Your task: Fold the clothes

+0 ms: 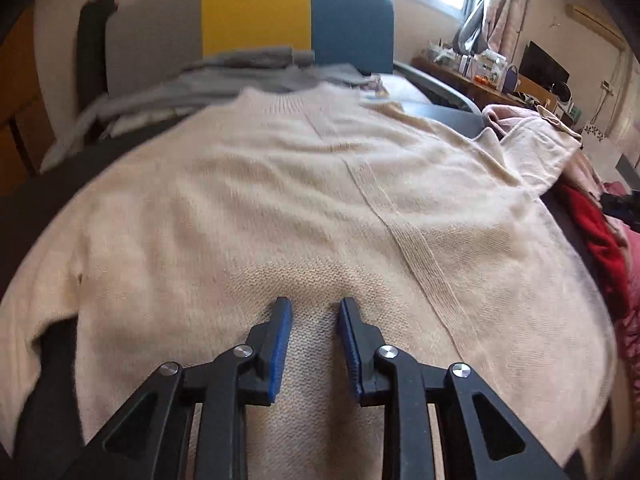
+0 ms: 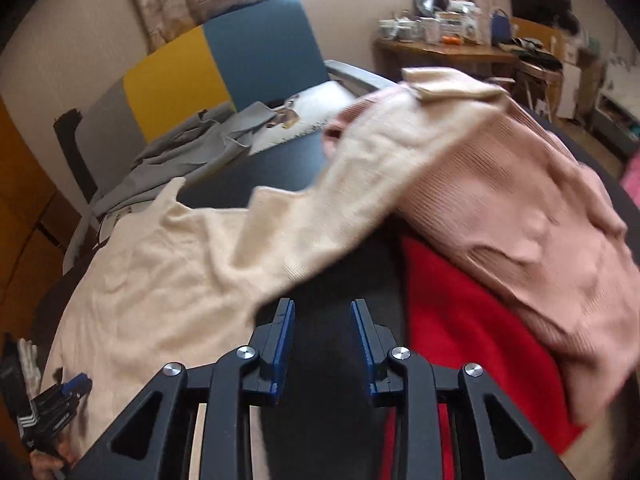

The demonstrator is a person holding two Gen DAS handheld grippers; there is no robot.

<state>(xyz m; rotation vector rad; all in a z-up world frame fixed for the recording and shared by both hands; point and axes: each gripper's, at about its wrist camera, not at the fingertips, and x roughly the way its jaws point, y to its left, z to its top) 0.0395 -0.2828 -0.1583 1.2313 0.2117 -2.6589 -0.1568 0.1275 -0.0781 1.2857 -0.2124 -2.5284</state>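
A cream knit sweater lies spread flat on the dark table, collar at the far end. My left gripper hovers over its near hem, open, with the knit lying below the gap and nothing pinched. In the right wrist view the sweater's body is at the left, and its sleeve stretches up and right over a pink ribbed sweater. My right gripper stands open over bare table between the cream sweater and a red garment. The left gripper shows at the lower left.
A grey garment lies bunched at the table's far end against a grey, yellow and blue chair back. Pink and red clothes pile at the right edge. A cluttered wooden desk stands behind. A gloved hand holds the left gripper.
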